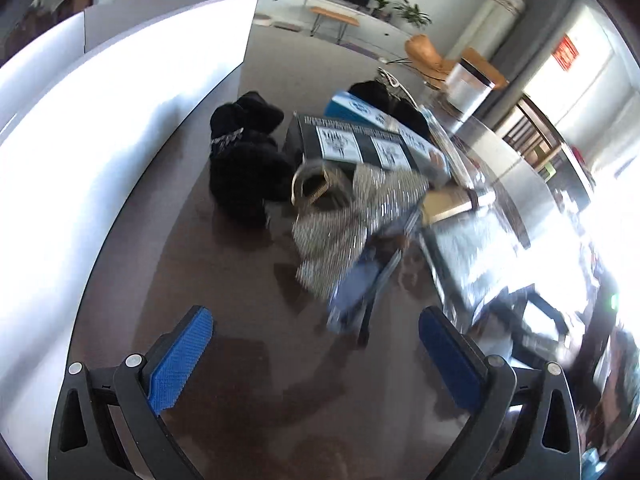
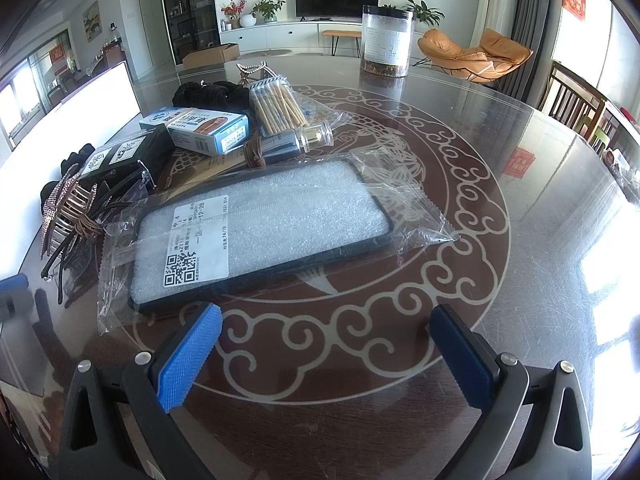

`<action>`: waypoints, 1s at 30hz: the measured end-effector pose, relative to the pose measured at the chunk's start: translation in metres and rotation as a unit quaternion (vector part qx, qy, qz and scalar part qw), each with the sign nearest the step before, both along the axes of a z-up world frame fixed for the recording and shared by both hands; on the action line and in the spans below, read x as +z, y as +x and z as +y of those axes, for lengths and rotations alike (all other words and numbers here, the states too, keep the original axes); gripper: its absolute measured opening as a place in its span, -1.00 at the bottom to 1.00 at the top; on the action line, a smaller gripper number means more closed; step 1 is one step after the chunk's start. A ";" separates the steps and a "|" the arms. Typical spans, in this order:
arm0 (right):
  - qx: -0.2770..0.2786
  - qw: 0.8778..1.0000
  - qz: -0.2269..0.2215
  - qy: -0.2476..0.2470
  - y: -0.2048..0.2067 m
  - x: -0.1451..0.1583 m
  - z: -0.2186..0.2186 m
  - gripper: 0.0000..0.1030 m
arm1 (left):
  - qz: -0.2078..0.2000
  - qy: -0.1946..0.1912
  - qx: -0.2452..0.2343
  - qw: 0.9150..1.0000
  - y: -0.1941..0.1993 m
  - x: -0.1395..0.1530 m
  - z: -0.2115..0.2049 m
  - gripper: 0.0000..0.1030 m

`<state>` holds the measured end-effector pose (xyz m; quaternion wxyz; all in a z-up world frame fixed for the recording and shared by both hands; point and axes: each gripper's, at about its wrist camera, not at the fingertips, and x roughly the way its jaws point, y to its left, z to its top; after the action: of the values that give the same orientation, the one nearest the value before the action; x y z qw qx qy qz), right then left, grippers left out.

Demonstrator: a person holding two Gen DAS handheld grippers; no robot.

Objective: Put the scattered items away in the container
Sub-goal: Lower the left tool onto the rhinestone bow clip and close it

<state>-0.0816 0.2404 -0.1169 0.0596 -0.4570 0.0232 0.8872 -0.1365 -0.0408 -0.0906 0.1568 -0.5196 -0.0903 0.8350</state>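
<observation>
Left gripper is hovering over the dark table with its blue pads spread wide and nothing between them. Ahead of it a black scrunchie, a black box and a sparkly hair clip are lying close together; this view is blurring toward its right side. A white container wall is standing to the left of these items.

Right gripper is likewise standing open and empty above the patterned glass tabletop. Just ahead of it a bagged phone case is lying flat. Beyond the case a blue box, a packet of swabs and a small bottle are crowding together. A clear jar is standing well apart at the far edge.
</observation>
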 end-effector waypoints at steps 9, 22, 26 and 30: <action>0.000 1.000 0.000 0.000 0.000 0.000 0.000 1.00 | 0.011 -0.024 -0.029 0.999 -0.048 -0.011 0.056 1.00; 0.000 1.000 0.000 0.000 0.000 0.000 0.000 1.00 | 0.048 -0.029 -0.147 0.988 -0.023 0.019 0.058 1.00; 0.000 1.000 0.000 0.000 -0.001 0.000 0.000 1.00 | 0.046 -0.053 -0.151 0.986 -0.043 0.019 0.067 1.00; 0.000 1.000 0.000 0.000 -0.001 0.000 0.000 1.00 | 0.028 -0.012 -0.109 0.994 -0.061 0.007 0.058 0.77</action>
<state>-0.0822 0.2405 -0.1171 0.0596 -0.4570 0.0232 0.8872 -0.1974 0.0168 -0.0831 0.2431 -0.5043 -0.0193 0.8284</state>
